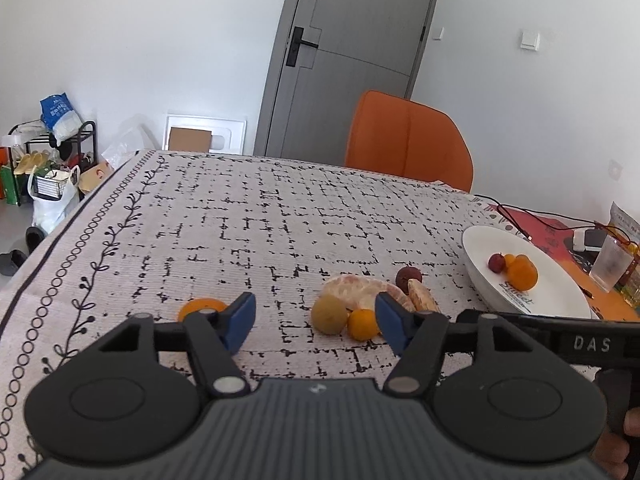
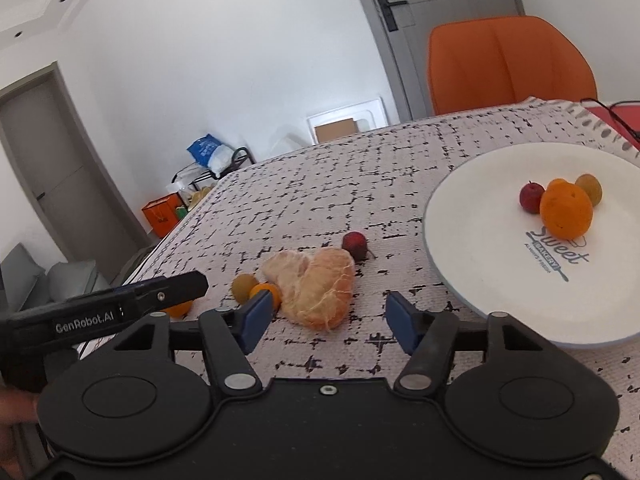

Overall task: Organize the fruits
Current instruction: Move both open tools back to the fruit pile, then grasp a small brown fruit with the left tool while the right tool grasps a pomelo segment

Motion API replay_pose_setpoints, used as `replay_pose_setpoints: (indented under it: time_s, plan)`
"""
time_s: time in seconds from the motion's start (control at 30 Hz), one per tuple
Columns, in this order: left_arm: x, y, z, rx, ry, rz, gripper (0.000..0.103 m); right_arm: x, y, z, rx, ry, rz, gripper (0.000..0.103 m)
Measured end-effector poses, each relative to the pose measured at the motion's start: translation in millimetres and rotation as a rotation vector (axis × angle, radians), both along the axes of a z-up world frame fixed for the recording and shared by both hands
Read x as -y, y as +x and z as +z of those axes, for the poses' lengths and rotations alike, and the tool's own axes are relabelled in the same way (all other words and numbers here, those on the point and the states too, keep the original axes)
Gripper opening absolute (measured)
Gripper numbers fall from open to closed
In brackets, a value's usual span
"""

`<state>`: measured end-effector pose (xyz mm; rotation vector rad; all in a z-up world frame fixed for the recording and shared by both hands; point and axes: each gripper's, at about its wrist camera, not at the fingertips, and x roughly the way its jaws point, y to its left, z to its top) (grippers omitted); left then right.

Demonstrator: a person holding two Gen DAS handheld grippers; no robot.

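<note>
Judging by the white plate (image 2: pixel 460 240) at your two o'clock, already holding an orange (image 2: pixel 566 212), a red fruit and another, you are midway: both the left gripper (image 1: pixel 316 318) and right gripper (image 2: pixel 326 316) stand spread and empty, while the peeled citrus (image 2: pixel 316 284), green fruit (image 1: pixel 329 314), small oranges and dark red fruit (image 2: pixel 354 244) wait on the table (image 1: pixel 240 220).

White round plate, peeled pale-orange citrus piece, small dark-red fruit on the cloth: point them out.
White round plate (image 2: pixel 480 288), right wrist view, bare inner surface.
Peeled pale-orange citrus piece (image 2: pixel 316 284), right wrist view, middle.
Small dark-red fruit (image 2: pixel 354 243), right wrist view, top.
</note>
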<state>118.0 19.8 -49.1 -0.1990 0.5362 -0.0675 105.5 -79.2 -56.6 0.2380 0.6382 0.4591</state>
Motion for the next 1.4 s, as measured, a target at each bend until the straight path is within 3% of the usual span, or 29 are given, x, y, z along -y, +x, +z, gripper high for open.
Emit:
replay_pose_setpoints:
  time_s: [0.33, 0.7, 0.93, 1.1, 1.2, 1.4]
  plan:
    - [4.0, 17.8, -10.9, -0.032, -0.007, -0.035, 0.043, -9.1, 15.5, -7.7, -0.036, -0.005, 0.005, 0.050]
    - [2.7, 32.5, -21.3, -0.052, -0.026, -0.034, 0.033, -20.4, 25.8, -11.5, -0.060, -0.023, 0.018, 0.045]
    - [0.2, 37.0, -24.4, -0.040, -0.039, -0.025, 0.032, -27.8, 31.1, -13.4, -0.065, -0.045, 0.012, 0.044]
    - [-0.2, 35.8, -25.2, -0.035, -0.039, -0.031, 0.032, -31.1, 30.2, -14.0, -0.053, -0.068, 0.010, 0.036]
    - [0.6, 33.9, -24.9, -0.035, -0.049, -0.046, 0.022, -26.5, 27.9, -13.7, -0.053, -0.059, -0.002, 0.030]
    - [6.4, 28.9, -20.1, -0.043, -0.028, -0.046, 0.021, -17.3, 19.1, -10.8, -0.033, -0.051, -0.012, 0.022]
